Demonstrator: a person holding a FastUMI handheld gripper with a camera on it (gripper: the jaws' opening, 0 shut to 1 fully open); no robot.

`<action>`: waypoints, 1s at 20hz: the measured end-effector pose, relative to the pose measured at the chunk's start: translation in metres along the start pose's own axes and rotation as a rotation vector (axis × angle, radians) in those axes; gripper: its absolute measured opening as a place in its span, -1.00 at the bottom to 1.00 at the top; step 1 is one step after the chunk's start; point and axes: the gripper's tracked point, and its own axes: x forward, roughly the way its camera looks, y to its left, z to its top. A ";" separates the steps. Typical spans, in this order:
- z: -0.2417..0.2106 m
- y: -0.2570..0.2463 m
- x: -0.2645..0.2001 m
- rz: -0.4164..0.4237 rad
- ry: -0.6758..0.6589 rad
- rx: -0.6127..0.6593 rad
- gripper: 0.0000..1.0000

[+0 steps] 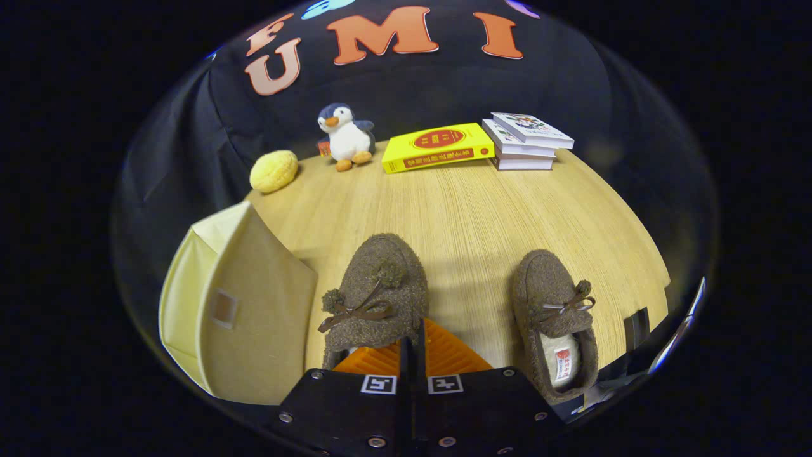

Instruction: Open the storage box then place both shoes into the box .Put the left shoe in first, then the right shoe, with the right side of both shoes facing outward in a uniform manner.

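Fingers of the hand-held gripper (pixel 412 346) sit pressed together with nothing between them, poised low over the near end of one brown fuzzy shoe (pixel 377 295). That shoe lies just ahead of the fingertips, toe pointing away, a bow and pompoms on top. A second matching shoe (pixel 555 320) lies to the right of it, well apart, its pale lining showing at the heel opening. Both rest on a light wooden bench (pixel 469 216).

A cream fabric box (pixel 244 311) stands just left of the nearer shoe. Its flap looks closed, with a small tab on the face turned toward the camera, so the opening step seems not yet done.

Beyond the shoes, at the far edge of the bench, sit a yellow puff (pixel 274 171), a toy penguin (pixel 344 136), a yellow book (pixel 438 147) and a stack of books (pixel 525 143).

To do this step well, the closed fingers likely need to swing left toward the box and spread before meeting the tab or flap edge. Catching the flap near its free edge should lift it cleanly; the soft fabric wall may buckle or slide if pushed rather than pinched. Keeping clear of the near shoe avoids nudging it out of line.
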 end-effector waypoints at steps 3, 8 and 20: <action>0.036 0.027 -0.035 0.066 -0.049 0.024 -0.93; 0.081 0.090 -0.079 0.165 -0.112 -0.010 -0.93; 0.039 0.235 -0.045 0.282 0.090 -0.080 -0.93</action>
